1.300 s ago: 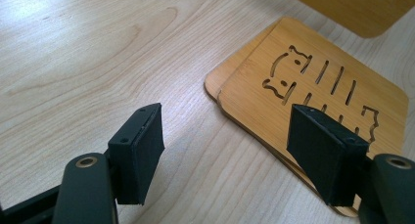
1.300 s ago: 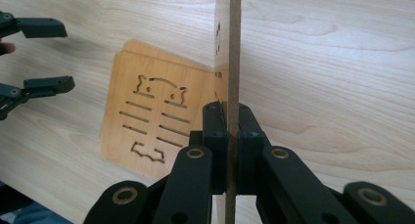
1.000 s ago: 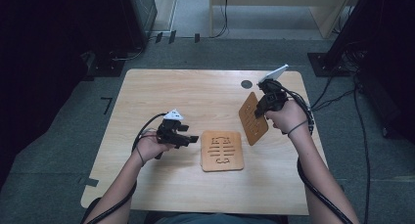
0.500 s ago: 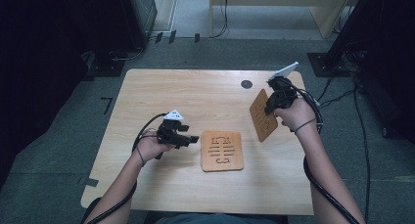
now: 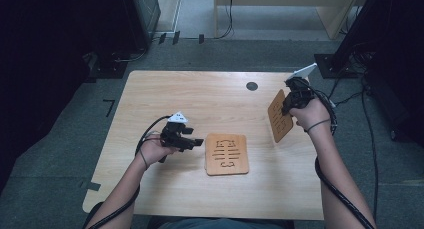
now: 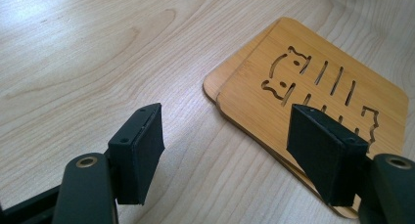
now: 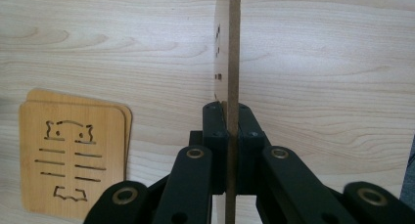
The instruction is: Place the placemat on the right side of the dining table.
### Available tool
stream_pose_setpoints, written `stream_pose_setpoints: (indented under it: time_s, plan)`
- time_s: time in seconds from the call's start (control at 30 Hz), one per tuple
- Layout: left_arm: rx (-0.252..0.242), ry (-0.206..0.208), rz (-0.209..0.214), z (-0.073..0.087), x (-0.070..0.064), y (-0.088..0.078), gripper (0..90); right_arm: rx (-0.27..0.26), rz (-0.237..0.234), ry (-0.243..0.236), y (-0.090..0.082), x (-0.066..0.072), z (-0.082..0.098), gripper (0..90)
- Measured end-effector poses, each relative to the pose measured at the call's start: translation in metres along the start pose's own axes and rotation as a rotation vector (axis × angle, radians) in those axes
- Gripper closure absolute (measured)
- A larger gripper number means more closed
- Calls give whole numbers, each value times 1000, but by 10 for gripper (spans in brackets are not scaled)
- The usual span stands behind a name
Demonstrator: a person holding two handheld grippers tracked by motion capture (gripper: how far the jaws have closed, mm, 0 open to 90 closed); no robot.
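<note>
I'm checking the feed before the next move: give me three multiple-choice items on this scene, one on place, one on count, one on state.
1. Where do the stacked coasters lie?
A. on the table's near middle
B. on the floor
C. at the far left corner

2. How many coasters are in that stack?
A. one
B. two
C. four

3. How does the right gripper stand?
A. open, empty
B. shut on a cable
C. shut on the lifted coaster

Answers:
1 A, the high view shows them right of the left gripper.
2 B, two offset edges show in the left gripper view.
3 C, its pads clamp the board's edge.
</note>
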State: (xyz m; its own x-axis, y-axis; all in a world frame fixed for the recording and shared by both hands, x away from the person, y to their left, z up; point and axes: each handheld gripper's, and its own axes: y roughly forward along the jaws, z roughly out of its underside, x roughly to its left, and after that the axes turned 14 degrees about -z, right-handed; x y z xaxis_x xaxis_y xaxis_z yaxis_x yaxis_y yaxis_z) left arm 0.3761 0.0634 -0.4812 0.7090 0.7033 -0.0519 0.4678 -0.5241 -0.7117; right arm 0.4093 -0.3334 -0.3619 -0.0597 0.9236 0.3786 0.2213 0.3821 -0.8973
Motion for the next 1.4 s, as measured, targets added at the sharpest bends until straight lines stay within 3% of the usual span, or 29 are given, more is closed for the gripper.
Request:
stream_pose_setpoints:
  time_s: [0.37, 0.77, 1.13, 1.4]
  plan:
    - [-4, 1, 2, 0, 0, 0, 288, -13, 9, 8, 2, -7, -12, 875]
    - [-4, 5, 7, -1, -1, 2, 288, -25, 63, 29, 6, -20, -30, 875]
    - [0, 9, 6, 0, -1, 4, 289, -51, 45, 94, 9, -40, -44, 875]
    - [5, 15, 7, 0, -2, 5, 289, -52, 51, 108, 6, -44, -53, 875]
